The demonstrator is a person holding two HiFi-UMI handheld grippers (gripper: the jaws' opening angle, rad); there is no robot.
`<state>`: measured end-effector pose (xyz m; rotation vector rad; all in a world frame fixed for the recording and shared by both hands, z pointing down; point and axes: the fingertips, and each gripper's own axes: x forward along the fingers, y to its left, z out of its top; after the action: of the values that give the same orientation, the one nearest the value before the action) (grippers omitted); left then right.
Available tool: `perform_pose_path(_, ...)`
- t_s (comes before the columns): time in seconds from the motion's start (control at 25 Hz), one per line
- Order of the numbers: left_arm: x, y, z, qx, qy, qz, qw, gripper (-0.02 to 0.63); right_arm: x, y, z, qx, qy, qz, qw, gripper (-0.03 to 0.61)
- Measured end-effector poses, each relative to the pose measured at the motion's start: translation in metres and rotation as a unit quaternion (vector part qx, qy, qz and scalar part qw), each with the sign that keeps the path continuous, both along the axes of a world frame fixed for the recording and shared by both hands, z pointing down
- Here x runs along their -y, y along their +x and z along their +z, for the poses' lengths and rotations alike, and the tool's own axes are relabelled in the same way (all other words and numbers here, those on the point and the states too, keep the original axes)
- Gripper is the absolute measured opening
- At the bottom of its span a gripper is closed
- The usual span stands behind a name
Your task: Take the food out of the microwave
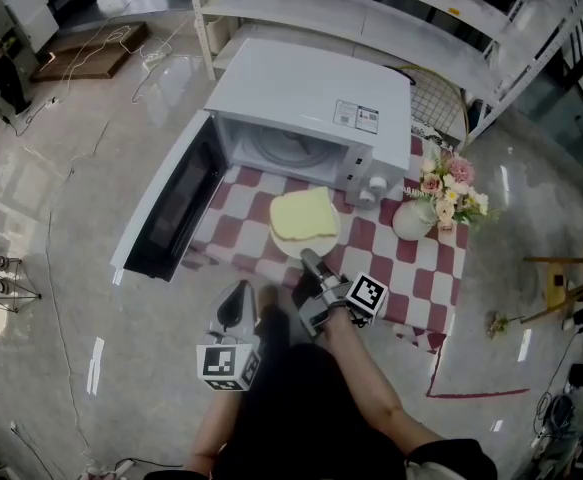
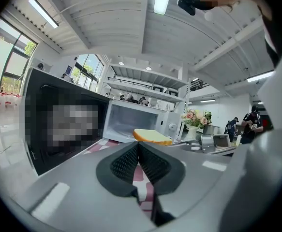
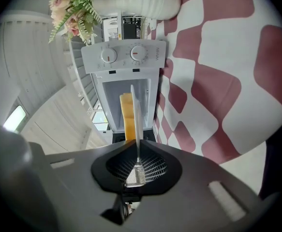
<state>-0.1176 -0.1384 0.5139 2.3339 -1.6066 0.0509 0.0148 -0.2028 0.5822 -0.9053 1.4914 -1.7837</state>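
Note:
A thick yellow slice of bread point(image 1: 301, 215) lies on a white plate point(image 1: 293, 249), held just above the checked tablecloth point(image 1: 421, 268) in front of the open microwave point(image 1: 311, 98). My right gripper point(image 1: 311, 260) is shut on the plate's near rim. In the right gripper view the plate point(image 3: 136, 115) shows edge-on between the pads of that gripper point(image 3: 137, 166), with the bread point(image 3: 127, 117) beside it. My left gripper point(image 1: 236, 303) is shut and empty, off the table's near left corner. From the left gripper point(image 2: 138, 146) I see the bread point(image 2: 153, 137) ahead.
The microwave door point(image 1: 171, 203) hangs wide open to the left, past the table's edge. A white vase of flowers point(image 1: 426, 208) stands right of the microwave. White metal shelving point(image 1: 391, 8) is behind. The table is small, with glossy floor all round.

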Motion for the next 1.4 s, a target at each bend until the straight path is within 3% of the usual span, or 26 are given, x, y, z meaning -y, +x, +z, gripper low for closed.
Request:
perform_pose_path(0.68, -0.041, 0.013, -0.001, -0.002, 0.008, 0.019, 0.9998, 0.009, -0.05, 0.02, -0.009, -0.005, 0.016, 0.021, 1.0, 0.015)
perform_pose_path(1.4, -0.062, 0.062, 0.002, -0.01, 0.008, 0.066, 0.9977, 0.009, -0.098, 0.096, -0.01, -0.01, 0.016, 0.108, 0.994, 0.015)
